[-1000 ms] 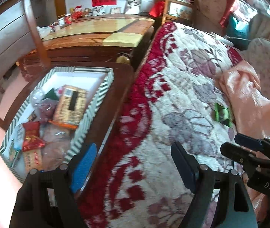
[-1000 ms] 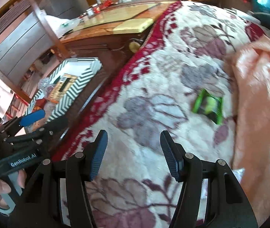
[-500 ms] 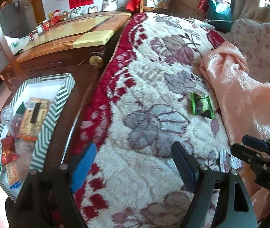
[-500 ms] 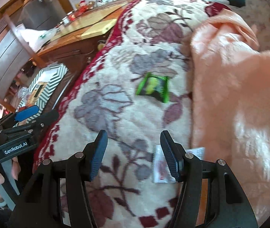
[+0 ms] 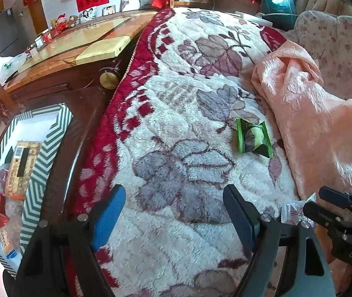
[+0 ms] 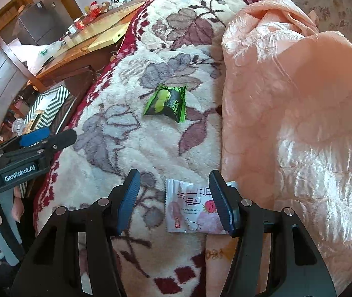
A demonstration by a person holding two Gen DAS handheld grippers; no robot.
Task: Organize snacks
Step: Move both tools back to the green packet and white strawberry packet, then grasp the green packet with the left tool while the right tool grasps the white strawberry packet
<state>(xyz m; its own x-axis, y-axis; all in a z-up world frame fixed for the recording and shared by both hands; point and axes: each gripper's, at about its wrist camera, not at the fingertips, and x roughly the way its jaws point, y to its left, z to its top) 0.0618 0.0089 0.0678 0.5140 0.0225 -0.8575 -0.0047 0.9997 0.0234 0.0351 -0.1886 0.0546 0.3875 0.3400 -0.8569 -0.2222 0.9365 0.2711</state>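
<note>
A green snack packet [image 5: 253, 137] lies on the floral blanket; it also shows in the right wrist view [image 6: 167, 103]. A white and pink snack packet [image 6: 190, 209] lies on the blanket close in front of my right gripper [image 6: 174, 201], which is open and empty above it. The packet also shows in the left wrist view [image 5: 295, 212] beside the right gripper [image 5: 334, 210]. My left gripper [image 5: 173, 215] is open and empty over the blanket. A green-striped box [image 5: 44, 158] holding several snacks sits at the left on a dark wooden table.
A peach quilt [image 6: 299, 99] is bunched along the right of the blanket. The dark wooden table [image 5: 86, 113] borders the blanket on the left, with a longer yellow-topped table [image 5: 82, 47] behind it. My left gripper shows at the left of the right wrist view [image 6: 44, 139].
Both grippers have swung right, away from the striped box and over the blanket. The white and pink packet has come into view between the right gripper's fingers. Both stayed open.
</note>
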